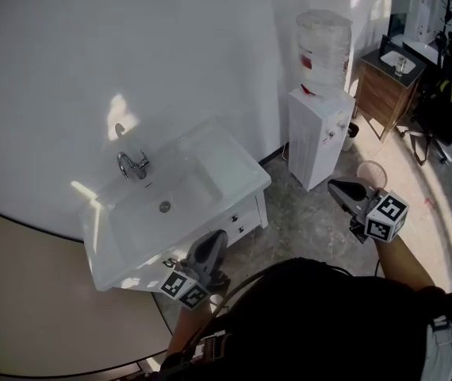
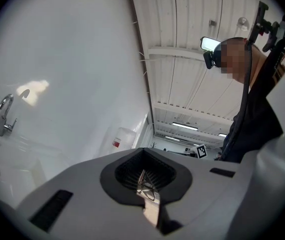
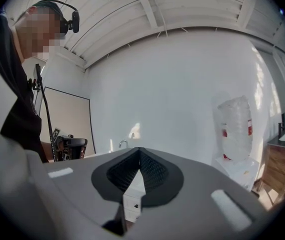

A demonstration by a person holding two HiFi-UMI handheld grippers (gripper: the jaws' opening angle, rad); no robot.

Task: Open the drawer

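Black top [image 1: 329, 316] — grey right gripper [image 1: 335, 186], chequered marker cube [image 1: 387, 217]

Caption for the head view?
Shut, empty left gripper and right gripper before the white sink cabinet, drawers closed.

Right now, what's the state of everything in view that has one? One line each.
Left gripper, shut, empty.
Right gripper, shut, empty.
Vanity drawers, both shut, no gripper on them.
Faucet, no water seen running.
Sink basin, empty.
Water bottle, seated on the dispenser.
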